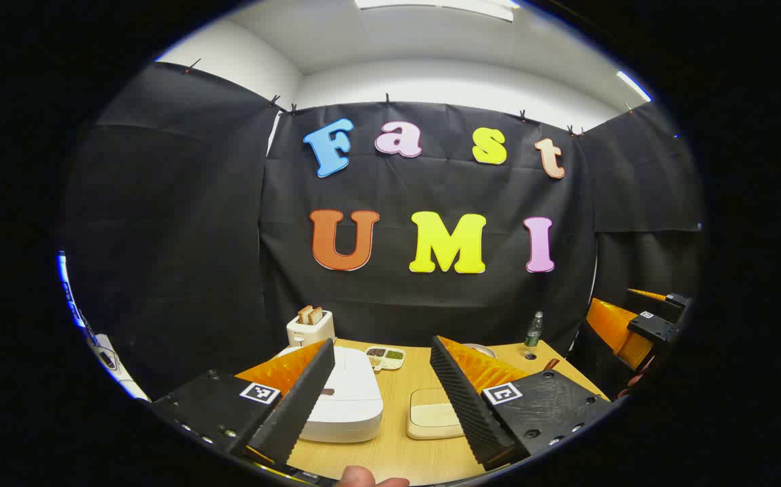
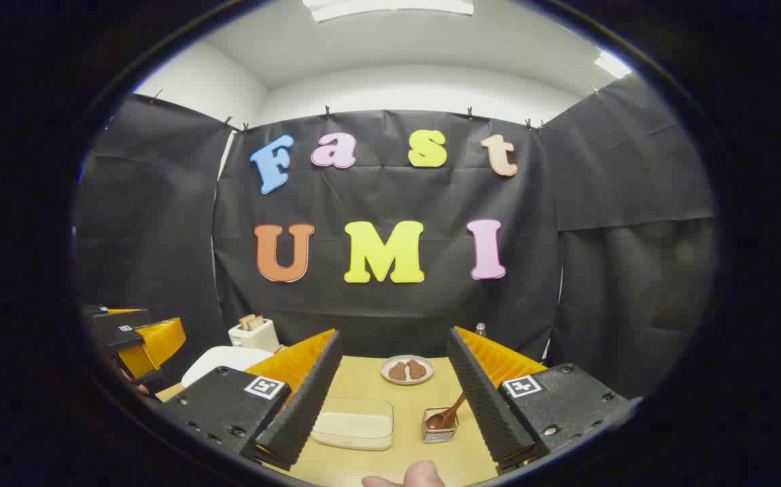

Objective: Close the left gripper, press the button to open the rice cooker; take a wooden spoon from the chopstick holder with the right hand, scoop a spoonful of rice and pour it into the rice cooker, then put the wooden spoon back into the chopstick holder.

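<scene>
The white rice cooker [image 1: 346, 396] sits shut on the wooden table, just past my left finger in the left gripper view; its edge [image 2: 225, 362] shows at the left of the right gripper view. My left gripper [image 1: 381, 341] is open above the table's near side, nothing between its fingers. A cream rice box [image 2: 356, 423] lies in front of my open right gripper [image 2: 394, 333]. To the right of the box stands a small metal chopstick holder [image 2: 439, 433] with the wooden spoon [image 2: 450, 411] leaning in it. The rice box [image 1: 431, 412] lies right of the cooker.
A toaster [image 1: 309, 328] with bread stands at the back left, a small divided tray [image 1: 385, 357] behind the cooker. A plate [image 2: 407, 370] with brown pieces and a bottle [image 1: 534, 329] are at the back. A fingertip [image 1: 363, 479] shows at the bottom edge.
</scene>
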A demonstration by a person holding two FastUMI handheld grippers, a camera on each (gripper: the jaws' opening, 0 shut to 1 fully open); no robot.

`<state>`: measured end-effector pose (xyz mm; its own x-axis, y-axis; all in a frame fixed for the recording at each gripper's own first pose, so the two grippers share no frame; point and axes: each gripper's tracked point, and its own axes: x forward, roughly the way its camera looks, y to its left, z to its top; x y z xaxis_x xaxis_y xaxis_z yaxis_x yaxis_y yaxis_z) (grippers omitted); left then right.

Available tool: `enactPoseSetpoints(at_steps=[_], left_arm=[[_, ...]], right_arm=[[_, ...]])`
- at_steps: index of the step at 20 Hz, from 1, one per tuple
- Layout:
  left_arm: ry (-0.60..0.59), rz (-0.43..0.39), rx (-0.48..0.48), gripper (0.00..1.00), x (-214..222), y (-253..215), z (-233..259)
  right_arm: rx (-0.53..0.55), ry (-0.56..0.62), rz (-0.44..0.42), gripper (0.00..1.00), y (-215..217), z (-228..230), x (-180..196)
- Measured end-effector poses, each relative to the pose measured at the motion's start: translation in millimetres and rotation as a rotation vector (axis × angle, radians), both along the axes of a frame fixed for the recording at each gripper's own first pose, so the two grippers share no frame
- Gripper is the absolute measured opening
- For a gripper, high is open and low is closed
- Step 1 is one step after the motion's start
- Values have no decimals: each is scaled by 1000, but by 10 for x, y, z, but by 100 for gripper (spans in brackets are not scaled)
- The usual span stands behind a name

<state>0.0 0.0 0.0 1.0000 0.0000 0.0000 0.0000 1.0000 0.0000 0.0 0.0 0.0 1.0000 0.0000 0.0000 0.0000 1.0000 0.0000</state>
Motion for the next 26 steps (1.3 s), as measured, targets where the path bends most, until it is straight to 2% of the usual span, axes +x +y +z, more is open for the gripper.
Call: enactPoseSetpoints(at_steps=[26], left_arm=[[-13,63,0,94,-3,102,18]], right_arm=[[-5,-6,47,100,13,61,160]])
